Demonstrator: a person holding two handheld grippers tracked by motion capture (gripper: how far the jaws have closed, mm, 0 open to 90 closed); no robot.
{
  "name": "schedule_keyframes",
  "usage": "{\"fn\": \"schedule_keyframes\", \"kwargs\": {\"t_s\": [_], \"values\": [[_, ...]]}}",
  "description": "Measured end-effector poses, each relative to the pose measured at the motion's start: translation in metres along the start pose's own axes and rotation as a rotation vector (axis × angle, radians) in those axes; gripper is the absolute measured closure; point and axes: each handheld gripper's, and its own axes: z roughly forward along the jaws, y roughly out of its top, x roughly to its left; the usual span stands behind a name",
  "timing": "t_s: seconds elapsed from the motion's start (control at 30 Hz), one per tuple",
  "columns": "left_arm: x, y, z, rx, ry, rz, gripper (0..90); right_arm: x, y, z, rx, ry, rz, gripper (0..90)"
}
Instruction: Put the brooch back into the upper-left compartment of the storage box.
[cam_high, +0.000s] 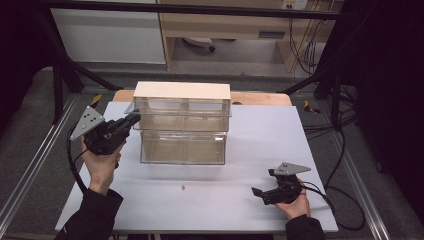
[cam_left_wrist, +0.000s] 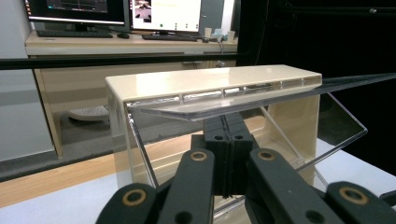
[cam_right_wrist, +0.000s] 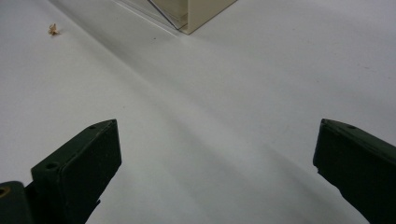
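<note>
**Left fingers at the clear flap**

The worktop (cam_high: 250, 150) carries a cream box with clear drawers (cam_high: 182, 125). The left gripper (cam_left_wrist: 229, 140) has its fingers closed together just under the raised clear flap (cam_left_wrist: 261, 100). The right gripper (cam_right_wrist: 215, 172) rests well apart, fingers wide open, holding nothing.

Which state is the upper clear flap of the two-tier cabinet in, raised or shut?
Raised. In the left gripper view the upper clear flap juts out roughly level from under the cream cabinet top, above the shut left gripper.
</note>
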Motion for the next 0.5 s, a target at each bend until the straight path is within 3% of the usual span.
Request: {"fn": "schedule_keyframes", "kwargs": {"t_s": [0.5], "values": [[-0.001, 0.004, -0.001, -0.003, 0.001, 0.009, 89.6, 0.025, 0.013, 0.016, 0.02, 0.052, -0.051, 1.9]]}}
